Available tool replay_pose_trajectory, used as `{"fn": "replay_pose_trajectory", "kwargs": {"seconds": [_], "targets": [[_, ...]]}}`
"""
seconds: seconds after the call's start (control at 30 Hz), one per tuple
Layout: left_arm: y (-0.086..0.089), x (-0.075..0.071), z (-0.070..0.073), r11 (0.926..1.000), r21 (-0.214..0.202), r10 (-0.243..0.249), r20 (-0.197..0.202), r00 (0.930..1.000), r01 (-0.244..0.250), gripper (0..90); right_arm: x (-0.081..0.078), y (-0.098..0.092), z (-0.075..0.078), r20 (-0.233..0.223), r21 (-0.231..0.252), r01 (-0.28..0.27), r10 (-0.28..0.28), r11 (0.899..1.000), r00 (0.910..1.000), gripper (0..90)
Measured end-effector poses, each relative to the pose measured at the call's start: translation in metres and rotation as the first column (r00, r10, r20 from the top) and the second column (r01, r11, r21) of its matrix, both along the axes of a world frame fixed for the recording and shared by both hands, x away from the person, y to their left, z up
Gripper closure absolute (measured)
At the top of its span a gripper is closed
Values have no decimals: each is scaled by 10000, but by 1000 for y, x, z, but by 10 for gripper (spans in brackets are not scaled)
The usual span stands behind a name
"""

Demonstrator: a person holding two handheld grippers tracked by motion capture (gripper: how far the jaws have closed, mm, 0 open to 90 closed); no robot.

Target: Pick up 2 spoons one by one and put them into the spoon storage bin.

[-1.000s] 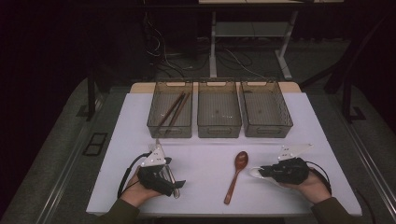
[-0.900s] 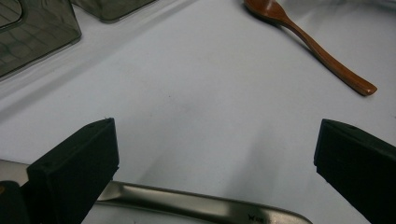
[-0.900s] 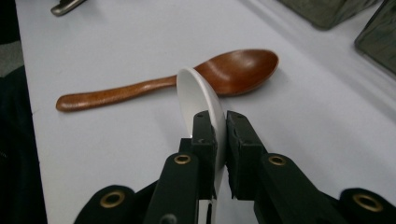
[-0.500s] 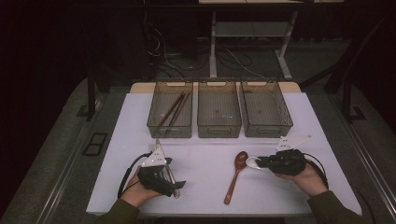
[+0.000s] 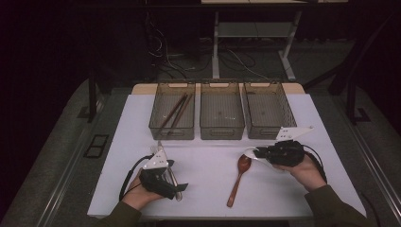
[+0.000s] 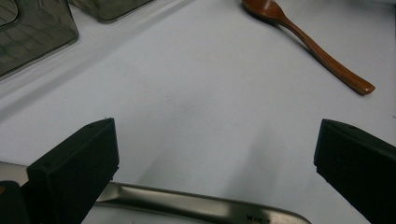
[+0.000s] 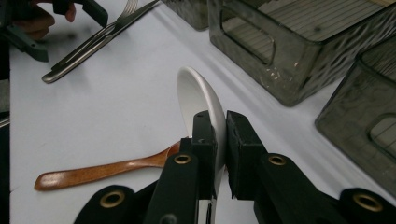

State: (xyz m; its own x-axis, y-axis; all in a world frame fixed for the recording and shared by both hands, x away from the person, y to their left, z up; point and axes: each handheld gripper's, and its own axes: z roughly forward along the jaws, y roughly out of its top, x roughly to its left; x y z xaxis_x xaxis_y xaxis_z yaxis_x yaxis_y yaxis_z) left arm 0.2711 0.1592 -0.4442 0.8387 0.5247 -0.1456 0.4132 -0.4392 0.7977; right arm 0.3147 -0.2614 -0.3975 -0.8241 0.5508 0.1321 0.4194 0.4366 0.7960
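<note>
Your right gripper [image 7: 219, 140] pinches a white spoon [image 7: 201, 100] edgewise; since a second ago you have lifted it off the white table [image 5: 213, 165], above the wooden spoon [image 5: 239, 179]. Three bins [image 5: 222, 113] stand ahead with open room before them. Your left gripper [image 6: 210, 154] stands spread over a metal utensil [image 6: 196, 205]

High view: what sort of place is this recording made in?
Probably a lab or studio data-collection station, not a kitchen: a white table in a dark room, three identical sorting bins, and loose cables round a metal stand on the carpeted floor behind.
</note>
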Motion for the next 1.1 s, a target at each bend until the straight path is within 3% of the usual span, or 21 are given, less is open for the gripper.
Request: {"fn": "replay_pose_trajectory", "kwargs": {"seconds": [0.73, 0.97, 1.1], "targets": [[0, 0, 0, 10000, -60, -12, -21, 10000, 12, 0, 36, 17, 19, 366, 520, 531, -551, 9972, 9978, 821], [0, 0, 0, 10000, -75, 4, -8, 10000, -4, 0, 50, 27, 31, 772, 309, 739, -761, 9968, 9941, 821], [0, 0, 0, 10000, -67, -4, -7, 10000, 4, 0, 60, 36, 37, 708, 343, 723, -746, 9968, 9947, 821]]}}
